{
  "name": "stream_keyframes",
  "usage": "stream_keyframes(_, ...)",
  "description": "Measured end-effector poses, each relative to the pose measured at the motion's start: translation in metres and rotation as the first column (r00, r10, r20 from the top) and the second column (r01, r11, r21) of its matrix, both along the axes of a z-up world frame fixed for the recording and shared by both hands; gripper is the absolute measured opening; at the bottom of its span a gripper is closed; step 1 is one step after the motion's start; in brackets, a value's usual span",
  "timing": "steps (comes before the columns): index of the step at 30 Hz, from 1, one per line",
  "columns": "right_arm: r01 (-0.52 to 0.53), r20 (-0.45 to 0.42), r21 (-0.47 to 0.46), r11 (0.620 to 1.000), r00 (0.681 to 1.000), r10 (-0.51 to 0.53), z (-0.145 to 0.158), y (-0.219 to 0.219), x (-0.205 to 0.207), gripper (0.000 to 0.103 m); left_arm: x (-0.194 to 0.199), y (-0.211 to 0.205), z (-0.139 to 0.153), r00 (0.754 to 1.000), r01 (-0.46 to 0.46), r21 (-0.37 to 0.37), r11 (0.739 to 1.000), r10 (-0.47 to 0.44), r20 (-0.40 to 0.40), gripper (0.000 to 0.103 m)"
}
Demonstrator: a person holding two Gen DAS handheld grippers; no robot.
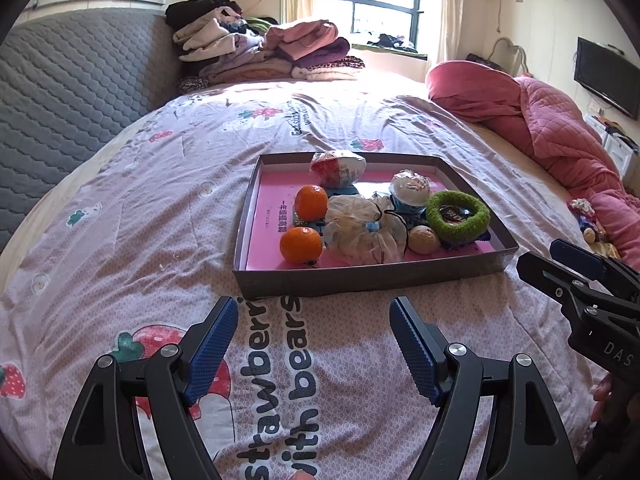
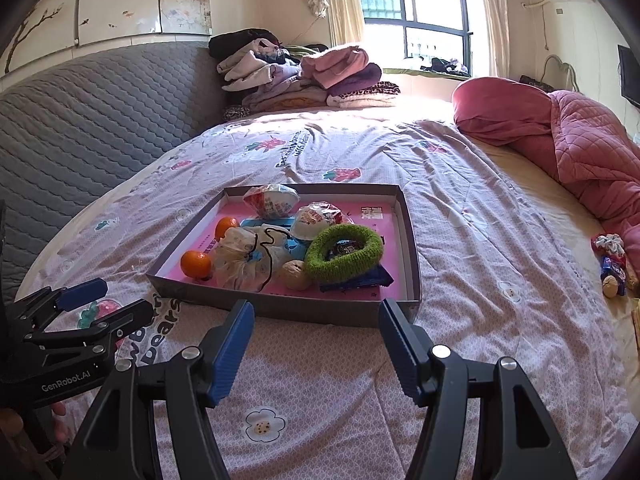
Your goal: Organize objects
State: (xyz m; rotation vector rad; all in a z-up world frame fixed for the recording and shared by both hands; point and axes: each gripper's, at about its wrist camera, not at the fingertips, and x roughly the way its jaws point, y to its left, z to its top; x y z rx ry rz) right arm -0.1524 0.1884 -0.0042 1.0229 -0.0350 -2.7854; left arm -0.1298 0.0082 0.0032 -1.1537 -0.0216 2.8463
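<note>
A shallow grey box with a pink floor lies on the bed; it also shows in the right wrist view. In it are two oranges, a white mesh pouch, a walnut, a green fuzzy ring and wrapped snacks. My left gripper is open and empty, just in front of the box. My right gripper is open and empty, near the box's front right corner. Each gripper shows in the other's view.
Loose small items lie on the bed at the right, next to a pink quilt. Folded clothes are stacked at the far side. A grey padded headboard runs along the left.
</note>
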Motion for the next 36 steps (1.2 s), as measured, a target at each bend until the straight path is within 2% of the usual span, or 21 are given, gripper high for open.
stream_keyframes(36, 0.011, 0.06, 0.004, 1.0, 0.998, -0.012, -0.032, 0.001, -0.001, 0.064, -0.005, 0.003, -0.021, 1.0, 0.007, 0.006, 1.0, -0.007, 0.006, 0.079)
